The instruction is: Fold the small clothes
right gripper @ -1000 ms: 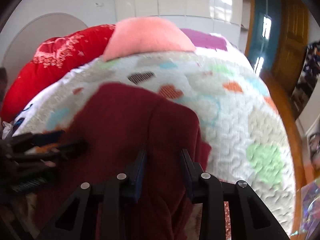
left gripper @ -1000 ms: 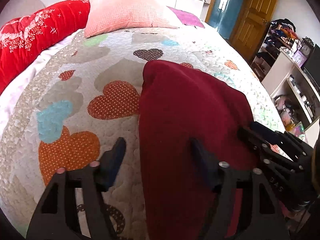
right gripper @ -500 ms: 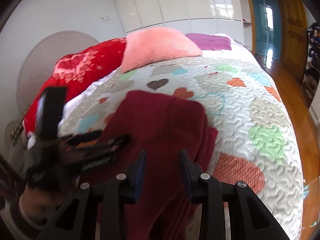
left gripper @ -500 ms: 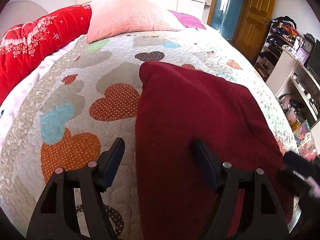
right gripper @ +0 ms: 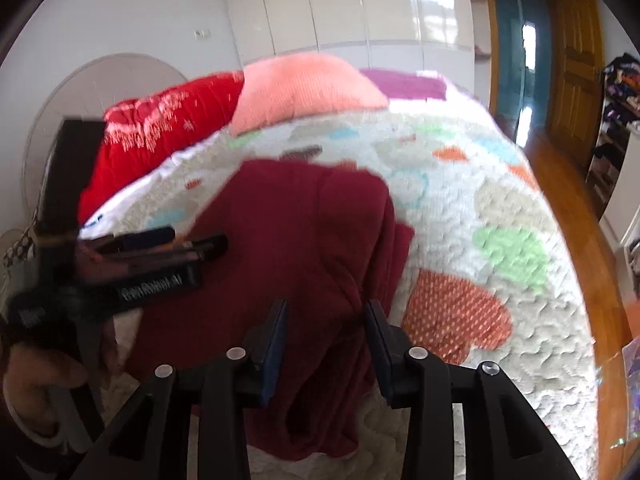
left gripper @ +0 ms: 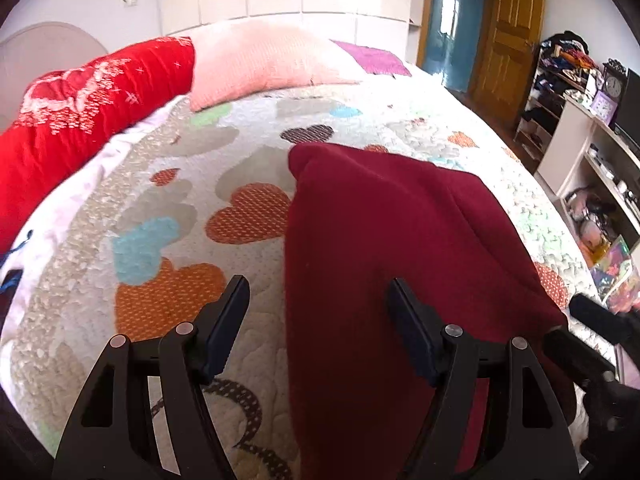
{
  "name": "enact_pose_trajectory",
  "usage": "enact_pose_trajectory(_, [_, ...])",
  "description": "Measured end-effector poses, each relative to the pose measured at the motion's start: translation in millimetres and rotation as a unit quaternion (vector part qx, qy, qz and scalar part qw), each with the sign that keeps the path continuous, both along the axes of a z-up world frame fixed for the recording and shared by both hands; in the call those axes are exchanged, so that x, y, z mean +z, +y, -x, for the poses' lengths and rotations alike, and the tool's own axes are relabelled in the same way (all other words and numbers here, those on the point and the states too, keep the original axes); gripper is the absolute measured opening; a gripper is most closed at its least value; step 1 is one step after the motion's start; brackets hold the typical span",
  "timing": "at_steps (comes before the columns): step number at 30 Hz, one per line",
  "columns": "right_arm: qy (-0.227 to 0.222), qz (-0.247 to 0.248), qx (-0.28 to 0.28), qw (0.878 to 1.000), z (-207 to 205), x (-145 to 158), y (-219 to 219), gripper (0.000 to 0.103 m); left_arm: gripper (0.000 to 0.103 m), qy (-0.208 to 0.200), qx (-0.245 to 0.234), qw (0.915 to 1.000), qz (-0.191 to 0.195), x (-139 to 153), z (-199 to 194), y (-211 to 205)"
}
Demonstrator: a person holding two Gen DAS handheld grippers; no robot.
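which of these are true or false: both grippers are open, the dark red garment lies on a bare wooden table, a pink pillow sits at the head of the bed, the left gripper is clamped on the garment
1. Both grippers are open. True: the left gripper and the right gripper both show a gap between the fingers.
2. The dark red garment lies on a bare wooden table. False: it lies on the heart-patterned quilt.
3. A pink pillow sits at the head of the bed. True.
4. The left gripper is clamped on the garment. False: its jaws stand wide apart.
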State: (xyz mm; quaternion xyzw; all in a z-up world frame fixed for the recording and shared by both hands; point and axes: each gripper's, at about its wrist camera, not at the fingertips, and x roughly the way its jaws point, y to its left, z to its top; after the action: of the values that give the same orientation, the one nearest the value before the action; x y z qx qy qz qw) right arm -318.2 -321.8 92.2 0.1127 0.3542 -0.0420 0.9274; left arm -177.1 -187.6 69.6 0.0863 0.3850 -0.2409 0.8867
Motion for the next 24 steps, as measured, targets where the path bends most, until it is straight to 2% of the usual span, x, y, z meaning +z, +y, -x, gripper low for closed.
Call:
enact_pose_trajectory(3, [-0.015, 0.007, -0.012, 1.000, 4.4, 10.9, 5.8, 0.047, 0.073, 0.002, 0.011, 0.9999, -0.004, 5.1, 5.8, 7.6])
enact_pose_trajectory(7, [-0.015, 0.018, -0.022, 0.999, 4.0, 16.1, 11.5, 0.047, 0.073, -0.024, 0.022, 0.9995, -0.002, 14.5, 17.4, 18.8])
enact_pose_trajectory(14, [-0.018, 0.007, -0.034, 0.999, 8.2, 19.0, 12.2, 0.049, 0.073, -0.068, 0.024, 0.9974, 0.008, 27.8, 39.4, 32.2])
enact_pose_trajectory(19, [-0.027, 0.004, -0.050, 0.998, 16.6, 22.9, 9.6, 0.063, 0.073, -0.088, 0.023, 0.9958, 0.006, 31.8, 51.6, 36.5])
enact_pose_trajectory(24, [-0.030, 0.005, -0.045, 0.999, 20.2, 27.1, 11.1, 0.063, 0.073, -0.092, 0.019, 0.9956, -0.006, 30.5, 56.3, 35.3])
